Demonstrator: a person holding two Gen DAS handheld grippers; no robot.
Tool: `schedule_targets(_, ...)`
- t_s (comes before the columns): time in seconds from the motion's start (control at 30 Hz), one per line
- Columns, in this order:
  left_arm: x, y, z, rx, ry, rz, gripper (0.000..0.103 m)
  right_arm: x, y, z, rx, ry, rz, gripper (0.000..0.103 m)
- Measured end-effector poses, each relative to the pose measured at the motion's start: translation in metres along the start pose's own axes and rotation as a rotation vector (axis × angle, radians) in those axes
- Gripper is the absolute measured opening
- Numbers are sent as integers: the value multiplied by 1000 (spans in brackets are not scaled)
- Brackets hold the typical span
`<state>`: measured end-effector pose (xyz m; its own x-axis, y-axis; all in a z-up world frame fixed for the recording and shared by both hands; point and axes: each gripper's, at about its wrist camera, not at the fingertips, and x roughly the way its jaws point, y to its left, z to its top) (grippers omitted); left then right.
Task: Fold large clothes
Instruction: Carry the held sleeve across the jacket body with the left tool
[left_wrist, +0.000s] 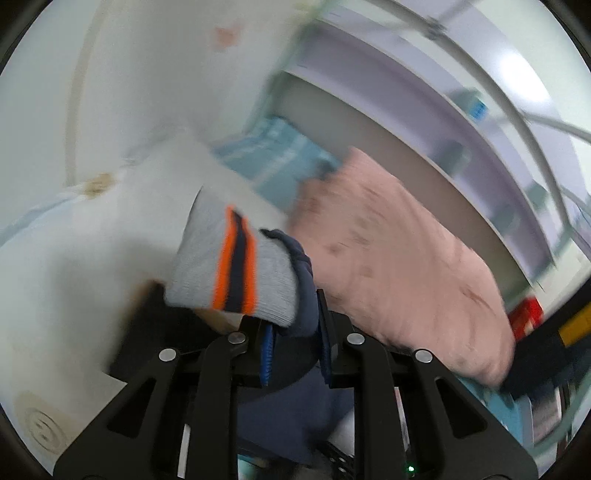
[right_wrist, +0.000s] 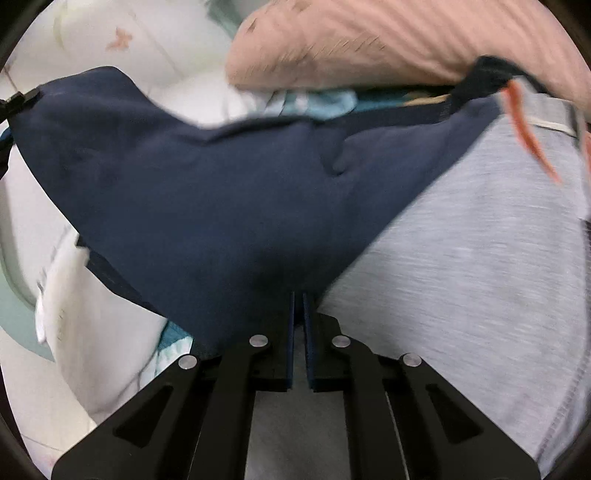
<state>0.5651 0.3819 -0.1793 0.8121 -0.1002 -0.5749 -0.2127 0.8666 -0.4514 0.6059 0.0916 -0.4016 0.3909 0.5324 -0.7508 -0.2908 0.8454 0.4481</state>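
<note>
Navy and grey cotton made up the large garment (right_wrist: 229, 206), a sweatshirt-like piece that filled most of the right wrist view, its navy panel stretched taut across the frame and its grey knit body falling away to the right. It hung above a white bed sheet (right_wrist: 110, 354) printed with faint motifs, and a pink pillow (right_wrist: 388, 40) lay just beyond it.

Both hand-held tools pointed downward at a slant. The right gripper (right_wrist: 298, 306) had its fingers (right_wrist: 308, 339) drawn almost together, pinching a fold of the navy fabric at its lower edge. The left gripper (left_wrist: 295, 332) was rolled to one side in a blurred frame; its fingers (left_wrist: 266, 347) were clamped on the bunched navy cloth beside the grey ribbed cuff (left_wrist: 236, 266) with orange and navy stripes.

Only the left wrist view showed that striped cuff, along with a white shelf unit (left_wrist: 424, 129) behind the bed, a folded teal cloth (left_wrist: 273, 155) beside the pillow and a small red object (left_wrist: 526, 314) at the right edge. Only the right wrist view showed the garment's breadth and a thin orange drawstring (right_wrist: 524, 129) dangling near the grey part.
</note>
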Motion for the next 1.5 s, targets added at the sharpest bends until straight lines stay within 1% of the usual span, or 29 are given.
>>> schedule_targets(0.1, 13, -53, -20, 54, 43, -62, 19, -33, -20, -4, 28, -40, -31, 8)
schedule_targets(0.17, 27, -93, -41, 87, 77, -109, 19, -64, -45, -9, 43, -74, -74, 8)
schedule_targets(0.2, 32, -109, -51, 102, 90, -120, 19, -75, -53, -11, 45, -83, -97, 8)
schedule_targets(0.3, 57, -157, -91, 123, 146, -154, 19, -126, -91, -22, 31, -140, -210, 8)
schedule_targets(0.33, 66, -169, -104, 121, 166, -163, 19, -137, -101, -25, 32, -150, -238, 8)
schedule_targets(0.37, 75, -178, -115, 121, 181, -165, 19, -158, -120, -29, 40, -168, -289, 8)
schedule_targets(0.4, 89, -191, -131, 123, 205, -161, 19, -171, -133, -34, 45, -181, -319, 8)
schedule_targets(0.47, 111, -209, -158, 114, 245, -164, 19, -198, -164, -44, 71, -186, -385, 8)
schedule_targets(0.6, 142, -234, -204, 132, 313, -154, 19, -245, -210, -67, 120, -214, -468, 8)
schedule_targets(0.7, 161, -251, -236, 143, 374, -145, 19, -269, -234, -82, 140, -233, -503, 8)
schedule_targets(0.8, 173, -270, -255, 161, 394, -161, 19, -279, -253, -93, 169, -240, -508, 8)
schedule_targets(0.83, 174, -276, -260, 168, 400, -169, 19, -282, -258, -96, 175, -242, -517, 8)
schedule_targets(0.9, 175, -291, -270, 183, 397, -189, 19, -286, -266, -102, 189, -249, -505, 8)
schedule_targets(0.93, 174, -297, -272, 199, 384, -190, 19, -287, -266, -101, 197, -251, -505, 8)
schedule_targets(1.0, 180, -307, -280, 232, 392, -172, 21, -290, -272, -103, 214, -261, -508, 8)
schedule_targets(1.07, 198, -313, -292, 249, 454, -155, 26, -296, -279, -105, 235, -278, -521, 8)
schedule_targets(1.1, 205, -316, -296, 246, 482, -152, 38, -300, -283, -107, 250, -289, -524, 8)
schedule_targets(1.13, 210, -316, -300, 246, 505, -147, 63, -303, -286, -107, 268, -301, -529, 8)
schedule_targets(1.17, 213, -315, -304, 243, 511, -132, 73, -309, -292, -108, 289, -317, -545, 9)
schedule_targets(1.2, 210, -315, -306, 236, 499, -138, 84, -313, -296, -108, 306, -329, -557, 12)
schedule_targets(1.23, 207, -314, -307, 236, 489, -169, 87, -320, -304, -109, 333, -348, -568, 15)
schedule_targets(1.3, 199, -316, -306, 241, 485, -211, 88, -331, -318, -112, 381, -376, -595, 20)
schedule_targets(1.37, 189, -318, -305, 244, 480, -283, 89, -341, -335, -115, 436, -397, -608, 21)
schedule_targets(1.43, 178, -327, -300, 261, 449, -327, 90, -351, -355, -121, 506, -410, -613, 21)
schedule_targets(1.5, 166, -334, -295, 257, 433, -407, 90, -361, -367, -127, 553, -424, -616, 21)
